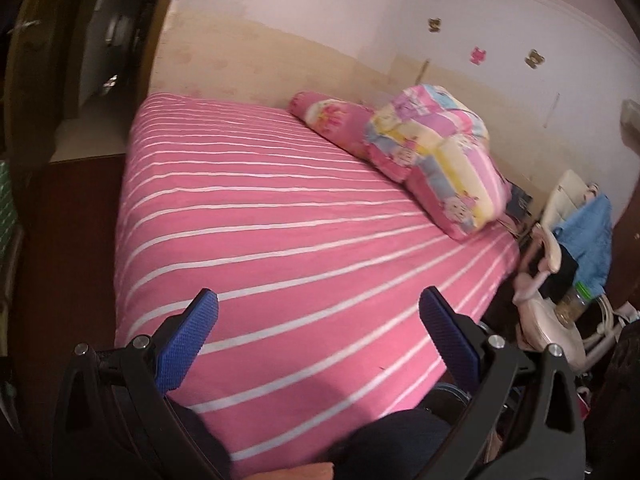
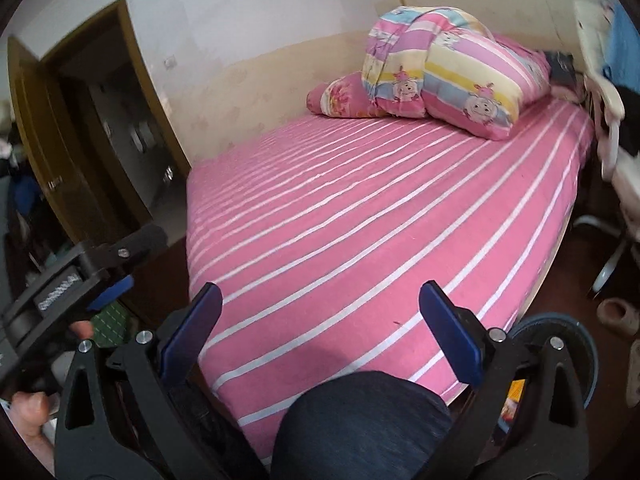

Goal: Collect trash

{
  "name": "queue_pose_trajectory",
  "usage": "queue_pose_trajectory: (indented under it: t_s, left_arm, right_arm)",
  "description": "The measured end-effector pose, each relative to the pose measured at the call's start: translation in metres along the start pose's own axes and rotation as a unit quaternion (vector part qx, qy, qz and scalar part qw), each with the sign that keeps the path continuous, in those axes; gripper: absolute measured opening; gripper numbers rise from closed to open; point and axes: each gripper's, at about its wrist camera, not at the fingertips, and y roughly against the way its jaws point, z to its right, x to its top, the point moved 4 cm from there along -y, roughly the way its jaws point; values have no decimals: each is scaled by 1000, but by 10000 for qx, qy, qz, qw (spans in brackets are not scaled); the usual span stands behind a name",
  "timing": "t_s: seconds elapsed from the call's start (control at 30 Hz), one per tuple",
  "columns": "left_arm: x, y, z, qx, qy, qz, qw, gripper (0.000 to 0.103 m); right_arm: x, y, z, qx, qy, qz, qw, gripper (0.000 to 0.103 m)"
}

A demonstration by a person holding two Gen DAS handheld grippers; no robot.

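As both views look down along the blue pads, a dark denim knee [image 2: 360, 420] sits nearest, then the pink bed with white stripes [image 1: 280, 220], bare of litter. Farther back, a folded pastel cartoon quilt [image 2: 452, 80] lies by the wall. Left hand-held gripper [image 1: 319, 308] and right hand-held gripper [image 2: 320, 304] gape wide, holding nothing. No trash in sight.

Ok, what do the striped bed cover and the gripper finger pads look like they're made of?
Striped bed cover: soft matte woven fabric, probably cotton; it lies flat with faint creases. Finger pads: blue, dimpled grip texture, likely rubber or moulded plastic; which one is unclear.
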Motion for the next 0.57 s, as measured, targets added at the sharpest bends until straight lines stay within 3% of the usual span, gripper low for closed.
queue_pose_trajectory:
  t_s: [0.13,0.27,0.4,0.57]
  left_arm:
    - [-2,1,-22,172,168,303,9993,98]
    - [-8,-6,-27,256,214,357,9988,98]
    - [-14,-25,-30,37,352,6,9994,98]
    - [-18,-46,-42,146,543,-354,9978,98]
  right_arm:
    - [-2,-17,-14,8,64,-149,9999,98]
    - [-6,-26,-13,-49,-38,-292,9996,98]
    - [-8,-31,2,3,-559,-449,9974,98]
    - [-10,-33,12,37,-864,-498,9950,98]
